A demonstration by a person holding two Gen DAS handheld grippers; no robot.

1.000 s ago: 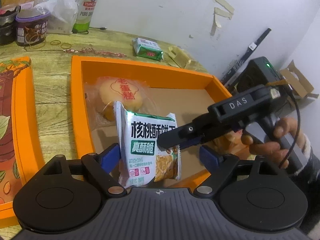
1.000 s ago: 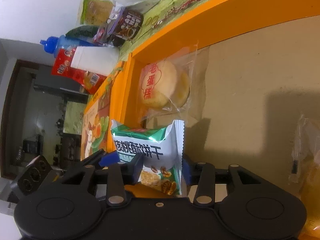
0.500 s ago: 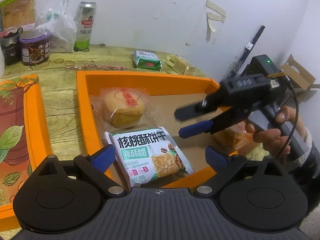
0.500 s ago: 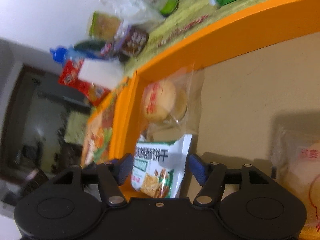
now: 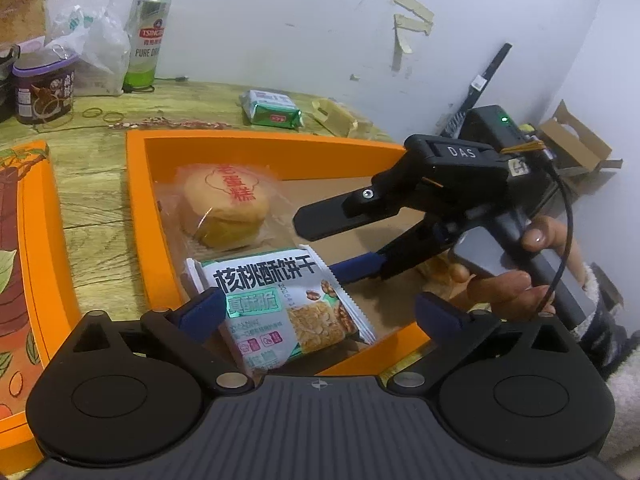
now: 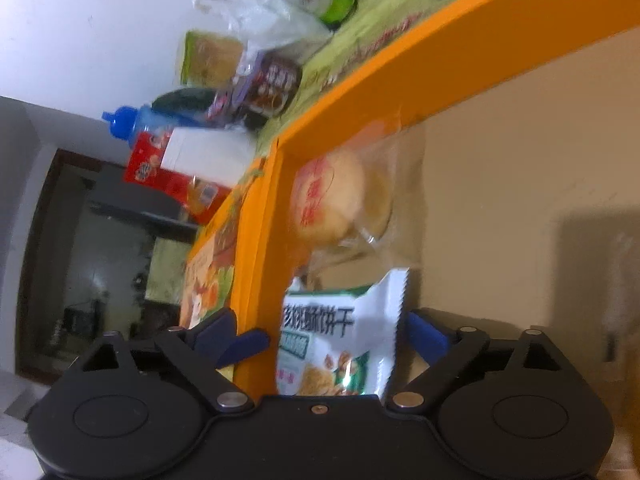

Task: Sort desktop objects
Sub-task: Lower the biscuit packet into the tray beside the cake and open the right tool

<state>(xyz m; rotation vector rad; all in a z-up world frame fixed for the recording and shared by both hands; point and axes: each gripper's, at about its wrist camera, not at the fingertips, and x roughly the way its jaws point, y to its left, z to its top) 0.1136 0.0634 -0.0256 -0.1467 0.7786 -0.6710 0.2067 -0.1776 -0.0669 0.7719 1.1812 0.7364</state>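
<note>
A walnut biscuit packet (image 5: 292, 308) lies flat in the near left corner of the orange tray (image 5: 136, 208), just in front of a round cake in a clear wrapper (image 5: 226, 204). My left gripper (image 5: 318, 314) hovers over the packet; its jaws are opening, and the blue pads stand clear on either side. My right gripper (image 5: 318, 248) reaches in from the right, held by a hand (image 5: 508, 292). Its jaws are opening too. In the right wrist view the packet (image 6: 340, 336) sits loose between the right gripper's (image 6: 328, 338) spread pads.
A second wrapped cake (image 5: 440, 270) lies under the right gripper. On the wooden table behind the tray are a green packet (image 5: 272, 110), a beer can (image 5: 146, 40), a plastic bag (image 5: 96, 44) and a dark cup (image 5: 42, 88). Another orange tray (image 5: 36, 240) lies left.
A second ago both grippers held the biscuit packet upright. Both have opened, the packet has dropped flat into the tray, and the right gripper has drawn back to the right.
</note>
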